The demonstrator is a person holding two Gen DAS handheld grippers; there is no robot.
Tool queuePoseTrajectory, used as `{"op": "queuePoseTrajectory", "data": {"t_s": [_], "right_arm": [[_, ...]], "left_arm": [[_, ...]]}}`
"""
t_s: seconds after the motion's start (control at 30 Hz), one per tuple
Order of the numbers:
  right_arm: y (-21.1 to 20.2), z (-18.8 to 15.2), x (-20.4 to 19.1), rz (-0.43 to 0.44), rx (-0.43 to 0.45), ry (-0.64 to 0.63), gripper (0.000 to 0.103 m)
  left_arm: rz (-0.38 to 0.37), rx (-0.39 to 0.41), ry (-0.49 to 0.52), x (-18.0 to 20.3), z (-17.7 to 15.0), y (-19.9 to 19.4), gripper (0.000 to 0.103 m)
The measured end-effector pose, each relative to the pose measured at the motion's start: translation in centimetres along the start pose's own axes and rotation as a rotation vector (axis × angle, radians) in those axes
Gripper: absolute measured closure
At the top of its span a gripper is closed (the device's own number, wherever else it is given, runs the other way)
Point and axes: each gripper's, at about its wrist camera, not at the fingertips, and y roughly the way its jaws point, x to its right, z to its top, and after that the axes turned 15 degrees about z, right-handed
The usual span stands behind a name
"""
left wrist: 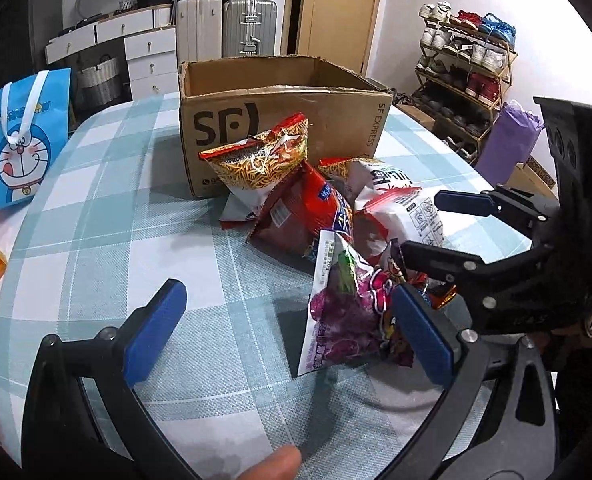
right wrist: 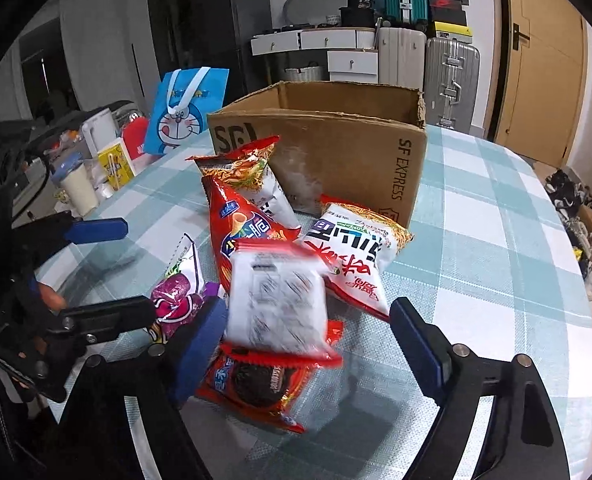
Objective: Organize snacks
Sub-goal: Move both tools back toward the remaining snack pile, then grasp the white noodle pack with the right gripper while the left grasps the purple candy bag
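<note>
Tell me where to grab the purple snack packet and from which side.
Take the purple snack packet by its white crimped top edge, coming from the open tablecloth side. That edge sticks up free, while the far side is crowded by the red packets and the right claw.

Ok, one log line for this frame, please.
left gripper: open, beside purple packet | right gripper: open around white packet, not clamped | snack pile: on table, before cardboard box
</note>
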Motion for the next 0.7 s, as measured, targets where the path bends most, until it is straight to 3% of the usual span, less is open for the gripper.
{"op": "queuePoseTrajectory", "data": {"t_s": [0.2, 0.37, 0.7], "right_arm": [[0.6, 0.0, -0.1, 0.011, -0.014, 0.004, 0.028], [0.4, -0.7, 0.2, 0.060, 0.002, 0.026, 0.051], [-1.4, -1.0, 0.5, 0.087, 0.061, 0.026, 0.055]], "left_arm": [[-0.028, -0.012, 0.020, 0.4, -0.3, 0.0, 0.001], [-0.058, -0.020, 0.037, 1.0, -0.4, 0.0, 0.001], [-0.070, -0.043, 0.041, 2.2, -0.7, 0.9, 0.001]]}}
